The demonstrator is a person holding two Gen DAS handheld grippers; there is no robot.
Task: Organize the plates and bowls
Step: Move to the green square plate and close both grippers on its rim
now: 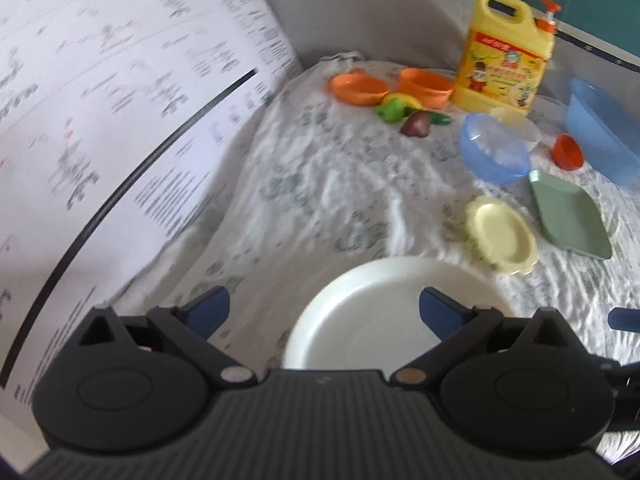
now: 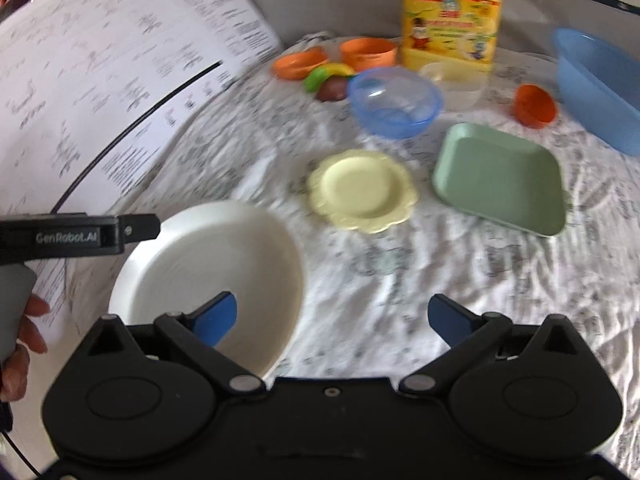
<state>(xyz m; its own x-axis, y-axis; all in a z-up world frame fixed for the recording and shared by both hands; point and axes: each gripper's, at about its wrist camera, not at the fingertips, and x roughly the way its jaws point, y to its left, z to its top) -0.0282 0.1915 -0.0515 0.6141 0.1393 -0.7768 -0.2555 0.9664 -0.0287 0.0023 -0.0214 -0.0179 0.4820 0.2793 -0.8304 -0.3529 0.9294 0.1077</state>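
A white round plate (image 1: 372,320) lies on the patterned cloth right under my left gripper (image 1: 324,310), which stands open with nothing pressed between its blue pads. In the right wrist view the same plate (image 2: 208,264) sits at the lower left. My right gripper (image 2: 333,318) is open too, its left pad over the plate's rim and its right pad over bare cloth. Beyond lie a pale yellow scalloped plate (image 2: 362,190), a green square plate (image 2: 500,180) and a blue translucent bowl (image 2: 394,96).
A large printed sheet (image 1: 100,120) rises along the left. At the back stand a yellow detergent jug (image 1: 504,56), two orange bowls (image 1: 358,88), toy fruit (image 1: 400,108), a clear tub (image 2: 456,80), a small orange cup (image 2: 534,106) and a blue basin (image 2: 596,80). A hand (image 2: 24,320) is at the left edge.
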